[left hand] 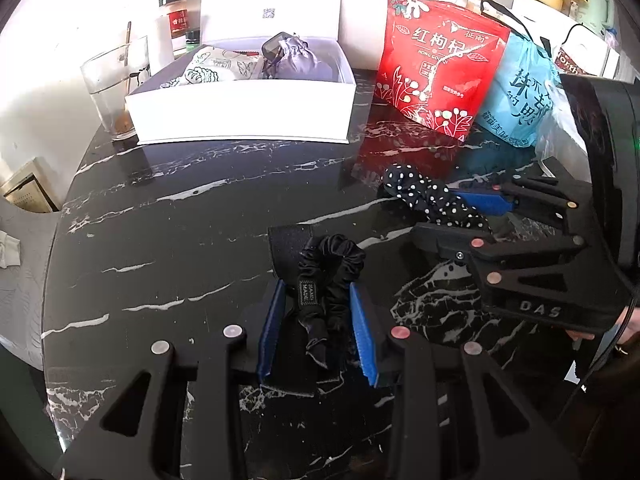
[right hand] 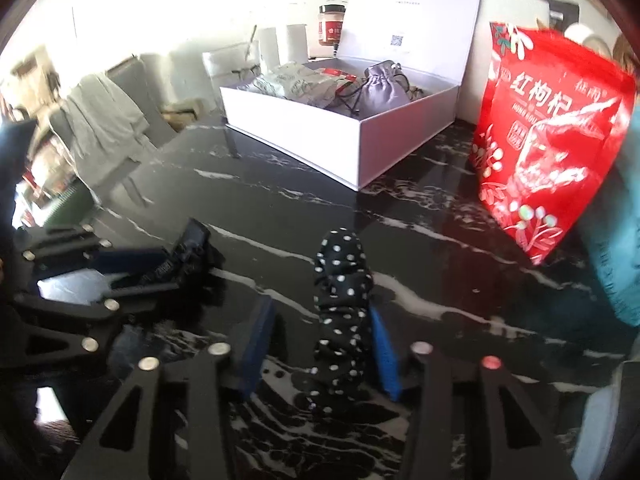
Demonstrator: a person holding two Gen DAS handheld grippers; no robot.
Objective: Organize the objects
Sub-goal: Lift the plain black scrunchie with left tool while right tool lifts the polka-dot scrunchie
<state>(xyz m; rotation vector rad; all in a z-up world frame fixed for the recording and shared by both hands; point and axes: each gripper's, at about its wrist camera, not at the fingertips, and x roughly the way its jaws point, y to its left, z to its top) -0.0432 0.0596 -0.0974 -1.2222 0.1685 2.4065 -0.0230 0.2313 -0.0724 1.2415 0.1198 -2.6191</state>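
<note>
Landmark: the open white box (left hand: 244,110) at the far side of the black marble table (left hand: 168,216); every place below is given from it.
Already in the box: a printed cloth pouch (left hand: 212,66), a grey drawstring bag (left hand: 294,58) and a dark item against that bag, too small to name.
Still out of the box: a black satin scrunchie (left hand: 326,280) and a polka-dot scrunchie (right hand: 342,308), both on the near side of the box, well apart from it.
Progress: I judge the sorting part done, with at least these two hair ties left to carry over.
Left gripper (left hand: 318,330): narrow, its blue pads pressed on the black satin scrunchie, which sits pinched between them with its sewn label showing and a dark flat band (left hand: 286,252) just behind it.
Right gripper (right hand: 320,344): half closed; the polka-dot scrunchie stands between the fingers, touching the right pad, with a clear gap to the left pad, so I would not call it gripped yet.
Scrunchies, one to the other: the dotted one lies right of the black one, both about as far from the box front.
Beside the box: a red snack pouch (left hand: 440,68) just to its right, a blue bag (left hand: 520,96) beyond that, a glass (left hand: 108,84) at its left corner.
Next, as I judge it: the right jaws need to close fully before either tie is lifted across to the box.
</note>
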